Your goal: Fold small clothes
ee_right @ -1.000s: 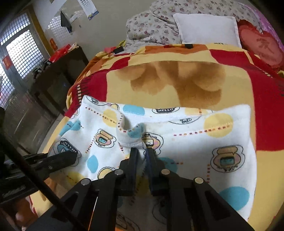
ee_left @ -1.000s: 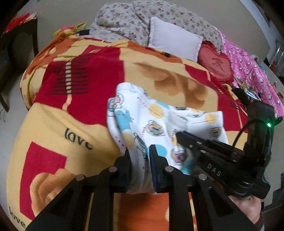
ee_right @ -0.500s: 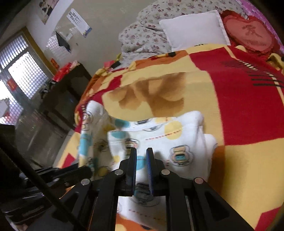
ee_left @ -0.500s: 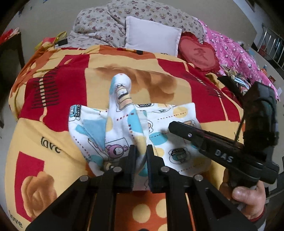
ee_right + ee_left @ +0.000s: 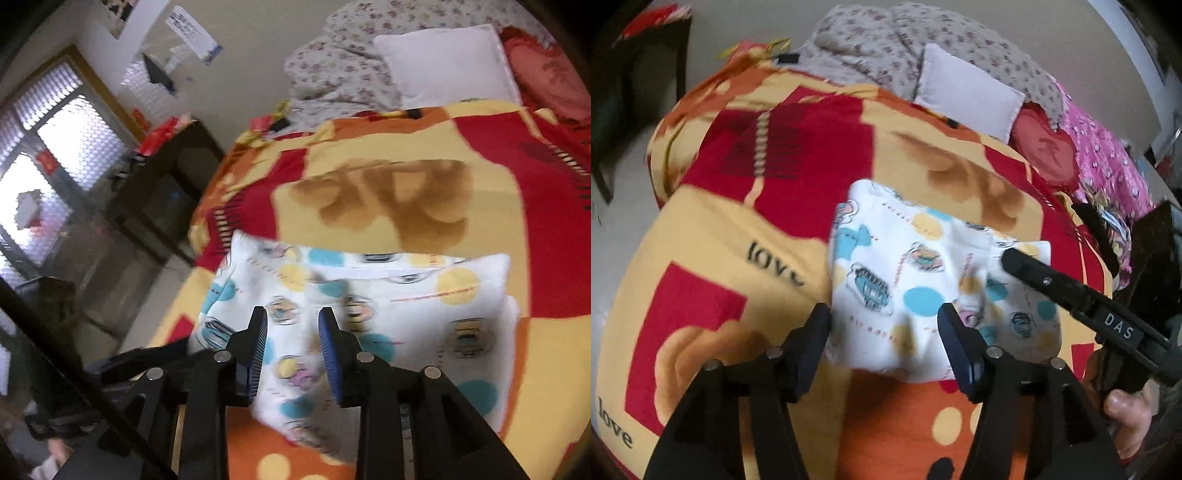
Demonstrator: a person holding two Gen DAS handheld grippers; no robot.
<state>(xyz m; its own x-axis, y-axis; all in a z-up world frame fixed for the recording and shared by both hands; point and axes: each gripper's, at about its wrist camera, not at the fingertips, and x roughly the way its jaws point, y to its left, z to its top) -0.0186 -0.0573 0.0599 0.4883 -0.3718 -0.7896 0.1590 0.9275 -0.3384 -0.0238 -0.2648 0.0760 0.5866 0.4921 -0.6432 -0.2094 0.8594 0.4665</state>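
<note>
Fingers (image 5: 955, 332) (parted) over fleecy garment (image 5: 923, 280)

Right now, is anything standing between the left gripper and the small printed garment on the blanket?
Nothing visible does. The left gripper is open directly over the printed garment, its jaws having just opened; only the right gripper reaches over the garment's right part.

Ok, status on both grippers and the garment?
Left gripper open, right gripper open, jaws just opening. Printed garment released, lying folded on blanket. Nothing obstructing.
</note>
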